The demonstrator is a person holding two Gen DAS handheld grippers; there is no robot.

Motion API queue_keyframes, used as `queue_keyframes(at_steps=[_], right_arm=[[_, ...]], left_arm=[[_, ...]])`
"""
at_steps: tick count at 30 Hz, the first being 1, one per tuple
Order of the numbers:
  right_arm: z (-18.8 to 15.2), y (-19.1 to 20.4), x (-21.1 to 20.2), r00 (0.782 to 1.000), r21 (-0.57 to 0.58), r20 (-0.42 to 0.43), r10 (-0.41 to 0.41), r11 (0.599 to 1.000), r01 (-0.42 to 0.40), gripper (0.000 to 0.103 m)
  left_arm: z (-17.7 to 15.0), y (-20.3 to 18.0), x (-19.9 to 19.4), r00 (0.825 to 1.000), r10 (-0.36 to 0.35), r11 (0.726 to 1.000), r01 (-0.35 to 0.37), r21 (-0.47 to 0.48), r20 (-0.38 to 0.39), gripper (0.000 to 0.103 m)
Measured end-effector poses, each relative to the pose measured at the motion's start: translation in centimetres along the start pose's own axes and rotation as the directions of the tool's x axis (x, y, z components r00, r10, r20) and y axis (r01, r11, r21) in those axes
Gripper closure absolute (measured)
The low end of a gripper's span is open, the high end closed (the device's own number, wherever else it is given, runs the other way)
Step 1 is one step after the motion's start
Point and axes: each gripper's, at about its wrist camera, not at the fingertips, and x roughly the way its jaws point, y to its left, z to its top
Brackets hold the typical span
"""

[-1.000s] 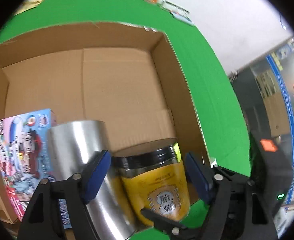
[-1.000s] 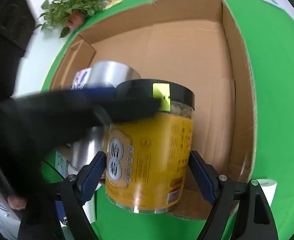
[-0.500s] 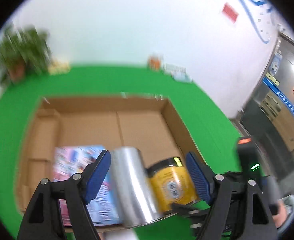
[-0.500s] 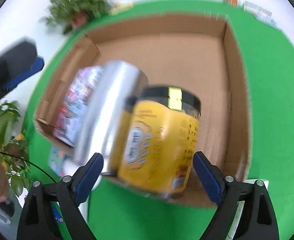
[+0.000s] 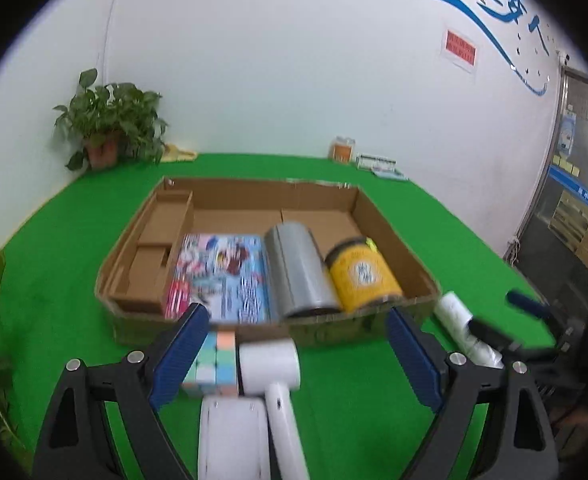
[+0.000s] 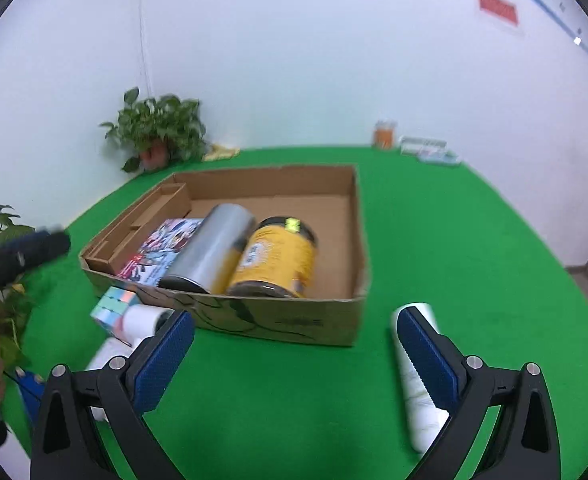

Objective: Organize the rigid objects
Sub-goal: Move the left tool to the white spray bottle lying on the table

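A cardboard box (image 5: pixel 398 236) (image 6: pixel 358 216) sits on the green mat. In it lie a colourful picture book (image 5: pixel 222 276) (image 6: pixel 162 248), a silver cylinder (image 5: pixel 298 272) (image 6: pixel 210 256) and a yellow jar with a black lid (image 5: pixel 360 272) (image 6: pixel 278 258), side by side on their sides. My left gripper (image 5: pixel 294 356) is open and empty, back from the box's near wall, above a pastel cube (image 5: pixel 214 360) and a white roll tool (image 5: pixel 270 364). My right gripper (image 6: pixel 294 360) is open and empty in front of the box. A white roll (image 6: pixel 418 396) (image 5: pixel 458 328) lies by its right finger.
A potted plant (image 5: pixel 110 128) (image 6: pixel 158 132) stands at the back left by the white wall. An orange container (image 5: pixel 342 150) and small items sit at the back right. The pastel cube also shows in the right wrist view (image 6: pixel 112 306).
Both grippers have pulled back and up away from the box. The yellow jar, held between the right gripper's fingers a second ago, now lies in the box beside the silver cylinder.
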Motion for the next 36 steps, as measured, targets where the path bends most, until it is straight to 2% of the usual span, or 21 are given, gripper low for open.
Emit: queue_keyframes(at_steps=[1,2,3,4,6,7,8,9,10,11,13,16,20,24,26,27,28,30,31,33,36], right_arm=[[-0.7,-1.4,-0.1,0.999,0.012,-0.019,-0.028,1.0,0.028,0.001],[-1.0,-3.4,-0.2,0.997,0.031,-0.051,-0.05,0.998,0.051,0.001],[-1.8,-5.6,0.3,0.991,0.067,-0.114,-0.075,0.994,0.083,0.001],[-2.5,-7.6,1.0,0.98,0.104,-0.183,-0.083,0.989,0.103,0.002],[-3.8,-10.6,2.3,0.958,0.173,-0.275,-0.086,0.975,0.137,0.011],[-4.5,-11.8,3.1,0.947,0.201,-0.315,-0.07,0.97,0.138,0.021],[-5.3,-12.8,4.2,0.934,0.222,-0.355,-0.041,0.967,0.127,0.024],[-5.7,-13.3,4.5,0.928,0.232,-0.371,-0.033,0.964,0.127,0.031],[-6.1,-13.9,5.1,0.921,0.253,-0.389,-0.023,0.959,0.131,0.039],[-6.2,-14.1,5.4,0.922,0.277,-0.387,0.001,0.954,0.115,0.041],[-6.5,-14.0,5.3,0.928,0.31,-0.372,0.036,0.947,0.088,0.058],[-7.3,-12.1,4.0,0.919,0.222,-0.395,-0.021,0.968,0.118,0.059],[-9.0,-10.4,1.2,0.903,0.142,-0.427,-0.043,0.983,0.114,0.059],[-10.1,-6.9,-0.5,0.88,-0.044,-0.442,-0.176,0.984,0.175,0.059],[-10.7,-4.3,-1.2,0.861,-0.111,-0.447,-0.242,0.97,0.215,0.059],[-10.7,-4.0,-1.7,0.866,-0.115,-0.444,-0.231,0.973,0.201,0.055],[-10.5,-2.5,-2.5,0.889,-0.104,-0.426,-0.167,0.985,0.135,0.044],[-10.0,-0.8,-4.2,0.923,-0.048,-0.384,-0.012,0.999,-0.007,0.026],[-9.6,-0.2,-5.0,0.934,-0.037,-0.356,0.007,0.999,-0.021,0.021],[-9.2,-0.1,-5.6,0.937,0.012,-0.347,0.046,0.999,-0.044,0.021],[-9.3,-1.0,-4.5,0.917,0.126,-0.375,0.135,0.988,-0.094,0.021]], left_arm=[[-0.6,0.0,0.2,1.0,-0.001,1.0,0.001,0.009,-0.017,0.018],[-1.3,-0.1,0.5,0.999,-0.011,1.0,0.012,0.018,-0.047,0.046],[-1.6,-0.5,0.7,0.996,-0.035,0.999,0.037,0.022,-0.08,0.064],[-2.0,-0.5,1.3,0.988,-0.075,0.997,0.078,0.017,-0.135,0.075],[-2.8,-0.8,1.6,0.977,-0.106,0.994,0.105,-0.017,-0.185,0.07],[-3.2,-0.9,1.5,0.979,-0.102,0.995,0.099,-0.027,-0.179,0.05],[-3.2,-1.0,1.4,0.981,-0.094,0.995,0.089,-0.033,-0.169,0.022],[-3.4,-1.0,1.2,0.984,-0.086,0.996,0.081,-0.038,-0.156,0.015],[-3.6,-1.0,0.7,0.988,-0.085,0.996,0.079,-0.046,-0.131,0.014],[-3.7,-1.0,0.5,0.989,-0.097,0.994,0.091,-0.054,-0.115,0.014],[-3.7,-1.1,0.9,0.983,-0.107,0.993,0.099,-0.058,-0.148,0.014],[-4.2,-1.3,1.6,0.966,-0.146,0.988,0.13,-0.084,-0.212,0.014],[-4.9,-1.6,1.9,0.948,-0.209,0.975,0.183,-0.126,-0.239,0.014],[-5.8,-2.7,2.6,0.922,-0.264,0.963,0.236,-0.131,-0.282,0.014],[-6.2,-3.0,3.3,0.899,-0.309,0.949,0.266,-0.172,-0.312,0.014],[-6.3,-3.0,3.7,0.887,-0.326,0.941,0.274,-0.197,-0.327,0.014],[-6.4,-3.2,4.3,0.867,-0.355,0.93,0.289,-0.229,-0.349,0.014],[-6.7,-3.3,5.1,0.845,-0.393,0.913,0.313,-0.26,-0.362,0.014],[-6.9,-3.5,5.6,0.834,-0.405,0.908,0.318,-0.273,-0.375,0.014],[-7.1,-3.7,6.5,0.811,-0.433,0.894,0.331,-0.302,-0.393,0.014],[-7.2,-4.3,7.6,0.775,-0.474,0.872,0.347,-0.344,-0.418,0.014]])
